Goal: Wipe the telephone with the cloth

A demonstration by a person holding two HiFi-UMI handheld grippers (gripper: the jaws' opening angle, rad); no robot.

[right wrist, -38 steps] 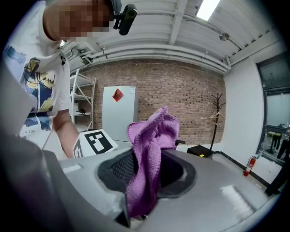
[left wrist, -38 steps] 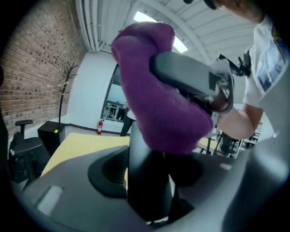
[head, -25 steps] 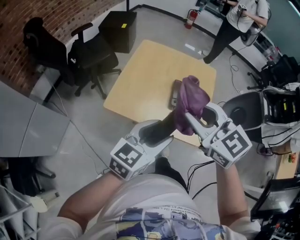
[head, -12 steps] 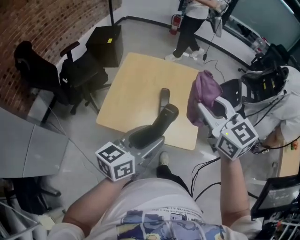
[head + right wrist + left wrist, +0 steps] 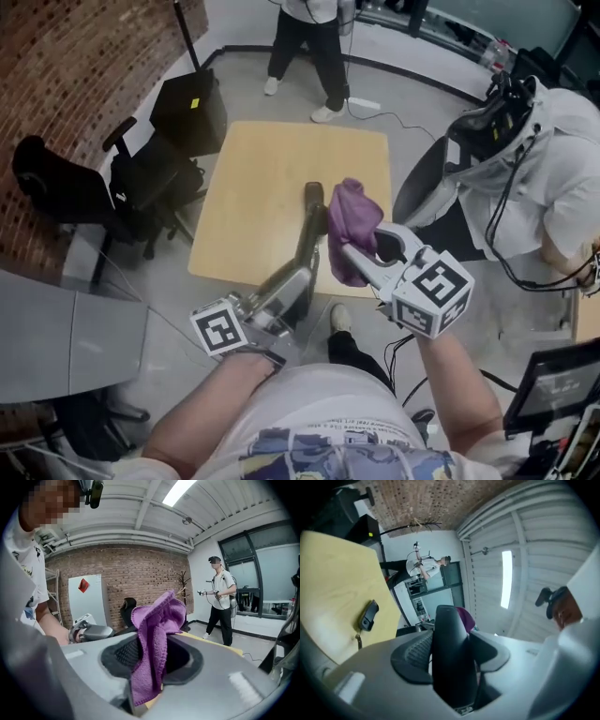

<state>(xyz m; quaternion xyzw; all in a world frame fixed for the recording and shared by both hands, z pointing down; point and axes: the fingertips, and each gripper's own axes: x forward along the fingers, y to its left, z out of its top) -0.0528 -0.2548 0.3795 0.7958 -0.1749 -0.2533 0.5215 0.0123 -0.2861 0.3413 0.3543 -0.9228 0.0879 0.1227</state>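
Aloft: black telephone [image 5: 450, 658], purple cloth [image 5: 152, 620]

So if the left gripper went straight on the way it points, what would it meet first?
Probably the purple cloth in the right gripper, just past the handset the left gripper holds; depth is unclear.

A wooden table [image 5: 262, 178] stands near black office chairs [image 5: 155, 183], a brick wall [image 5: 66, 66] and a standing person [image 5: 309, 37].

Over the table [image 5: 258, 169], the handset [image 5: 307, 234] in my left gripper [image 5: 289, 286] sits just left of the cloth [image 5: 350, 223] in my right gripper [image 5: 364, 255].
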